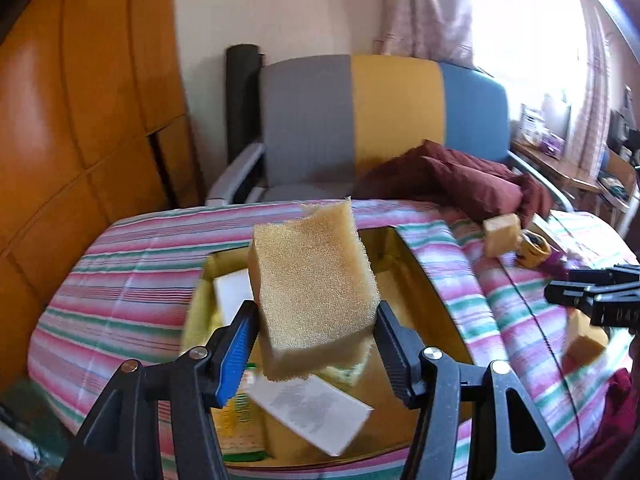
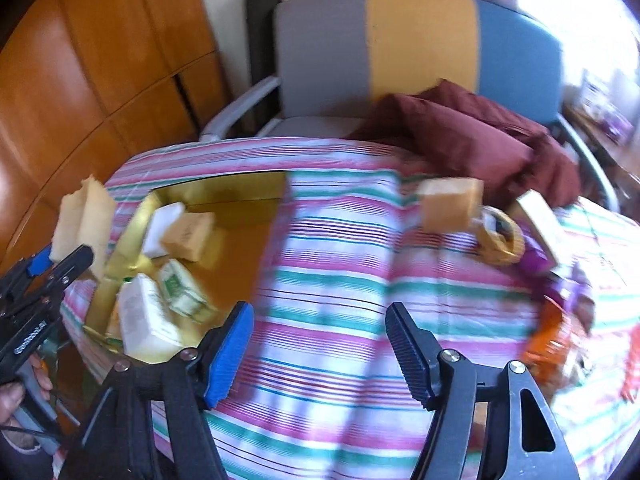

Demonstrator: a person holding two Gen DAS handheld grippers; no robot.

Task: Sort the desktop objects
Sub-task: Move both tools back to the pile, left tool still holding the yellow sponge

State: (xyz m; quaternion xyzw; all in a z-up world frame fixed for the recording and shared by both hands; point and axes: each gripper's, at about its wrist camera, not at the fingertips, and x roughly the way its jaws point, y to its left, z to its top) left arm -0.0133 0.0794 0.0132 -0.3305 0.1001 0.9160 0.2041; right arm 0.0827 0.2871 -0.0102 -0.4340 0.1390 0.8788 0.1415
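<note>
Clamped between the fingers of the left gripper [image 1: 316, 344], a tan sponge block [image 1: 312, 292] stands tilted, its torn top corner leaning away, held in the air over a gold tray [image 1: 432, 280]. From the right wrist view the same block [image 2: 86, 220] shows at far left, above the tray's near-left edge [image 2: 132, 236].

Tray contents, left to right in the right wrist view: white printed carton [image 2: 144, 320] at the near corner, green-and-white packet [image 2: 180, 290] just beside it, white block [image 2: 162, 224] and tan box [image 2: 190, 236] further back, touching each other. Right half of the tray floor is bare gold.

Tray sits on a table under a pink, green and white striped cloth [image 2: 344, 264].

Right gripper [image 2: 320, 344] hovers over the cloth just right of the tray, fingers spread apart, holding nothing; blue pad on one finger, black ribbed pad on the other.

Further right on the cloth: a second tan block [image 2: 450, 204], a yellow tape roll [image 2: 500, 240] touching it, then a cream box [image 2: 538, 218] and purple packaging [image 2: 536, 258], blurred. Orange wrapper [image 2: 554, 344] near the right edge.

Behind the table: dark red cloth bundle [image 2: 472, 136] and a grey, yellow and blue chair [image 2: 420, 40].
</note>
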